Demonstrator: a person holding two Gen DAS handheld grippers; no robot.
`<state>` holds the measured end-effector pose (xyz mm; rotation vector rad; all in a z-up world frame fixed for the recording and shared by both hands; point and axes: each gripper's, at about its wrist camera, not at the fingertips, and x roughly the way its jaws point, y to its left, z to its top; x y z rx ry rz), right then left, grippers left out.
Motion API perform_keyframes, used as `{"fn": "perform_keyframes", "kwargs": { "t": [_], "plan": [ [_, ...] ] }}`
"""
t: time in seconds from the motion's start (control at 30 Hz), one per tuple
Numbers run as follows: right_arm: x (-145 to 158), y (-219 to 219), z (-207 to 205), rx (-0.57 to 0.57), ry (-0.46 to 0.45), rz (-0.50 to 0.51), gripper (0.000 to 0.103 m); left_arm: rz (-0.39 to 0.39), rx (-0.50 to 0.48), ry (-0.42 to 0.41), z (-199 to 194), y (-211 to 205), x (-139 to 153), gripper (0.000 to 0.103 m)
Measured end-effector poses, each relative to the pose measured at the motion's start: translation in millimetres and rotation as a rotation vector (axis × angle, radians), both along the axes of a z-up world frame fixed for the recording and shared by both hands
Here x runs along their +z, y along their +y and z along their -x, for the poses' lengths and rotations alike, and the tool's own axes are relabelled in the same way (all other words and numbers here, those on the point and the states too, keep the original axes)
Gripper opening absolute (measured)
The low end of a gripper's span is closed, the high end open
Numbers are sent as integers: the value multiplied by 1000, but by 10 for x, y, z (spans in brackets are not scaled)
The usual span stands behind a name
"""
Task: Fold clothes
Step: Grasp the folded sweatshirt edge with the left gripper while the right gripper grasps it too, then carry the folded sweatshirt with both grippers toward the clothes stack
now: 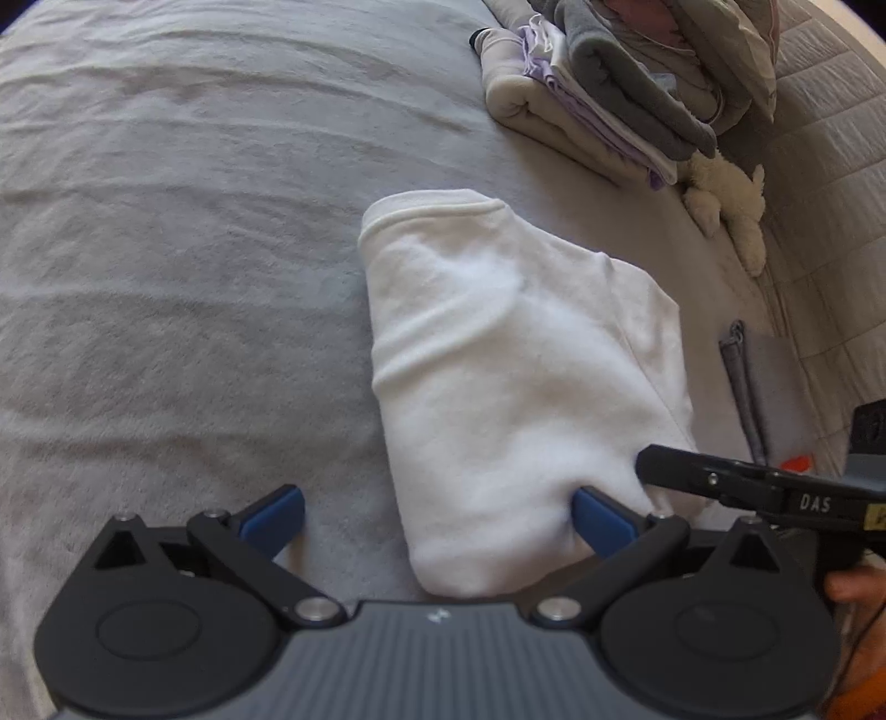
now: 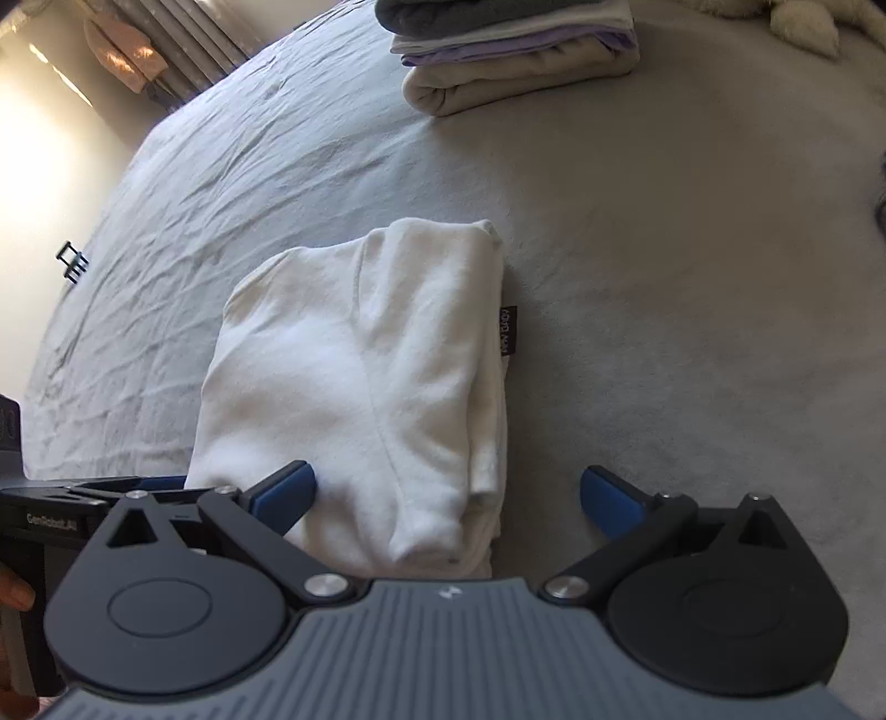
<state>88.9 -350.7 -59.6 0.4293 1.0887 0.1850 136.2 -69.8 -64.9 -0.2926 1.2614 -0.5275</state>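
Folded white garment [image 1: 515, 376] lies mid-frame on the grey bed [image 1: 177, 266]. Left tool [image 1: 437, 518] spread wide, released; its right pad presses the garment's near edge. Right tool [image 2: 448, 498] likewise wide open, left pad touching the cloth, gripping nothing. Stack of folded clothes [image 2: 515, 50] sits at top of frame.

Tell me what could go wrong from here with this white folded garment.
Both grippers, left and right, sit open at the near edge of the white garment. A shallow grab may catch only the top layer and undo the fold. Carrying it toward the pile of folded clothes, the loose near end could sag open.
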Motion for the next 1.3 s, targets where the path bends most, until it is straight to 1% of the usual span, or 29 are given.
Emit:
{"fn": "perform_keyframes", "kwargs": {
  "t": [0.07,0.27,0.43,0.5,0.53,0.6,0.63,0.67,0.7,0.73,0.77,0.8,0.87,0.93,0.97,1.07,1.3],
  "plan": [
    [-11,-35,-2,4,-8,-20,103,24,6,14,-19,40,-7,103],
    [-44,-162,17,-36,-20,-104,103,81,47,55,-70,124,-38,103],
    [-48,-230,47,-81,-25,-157,103,112,82,56,-79,129,-37,102],
    [-48,-225,55,-85,-24,-168,100,139,95,48,-73,129,-39,102],
    [-49,-220,60,-86,-24,-174,95,158,103,45,-67,125,-45,101],
    [-55,-212,68,-97,-20,-187,87,197,122,42,-49,111,-63,96],
    [-58,-209,72,-103,-18,-194,80,201,136,30,-26,98,-77,89],
    [-78,-205,80,-111,-12,-214,74,205,151,19,-4,86,-91,84],
    [-101,-201,88,-120,-5,-236,63,208,165,7,18,73,-105,82],
    [-124,-198,97,-129,1,-259,60,212,180,-5,41,60,-118,76],
    [-134,-187,110,-135,-5,-258,60,216,194,-17,63,48,-132,63],
    [-141,-175,124,-140,-14,-255,58,215,204,-32,87,34,-136,59],
    [-119,-187,160,-141,-41,-259,54,185,193,-86,140,8,-72,52],
    [-87,-201,193,-136,-71,-264,47,177,188,-122,155,-8,9,47],
    [-65,-209,206,-131,-88,-268,46,178,189,-138,160,-21,54,45],
    [28,-215,215,-136,-119,-280,44,187,189,-182,150,-48,218,41],
    [413,-332,75,-122,-207,-312,42,224,173,-266,0,-165,685,41]
  ]
}}
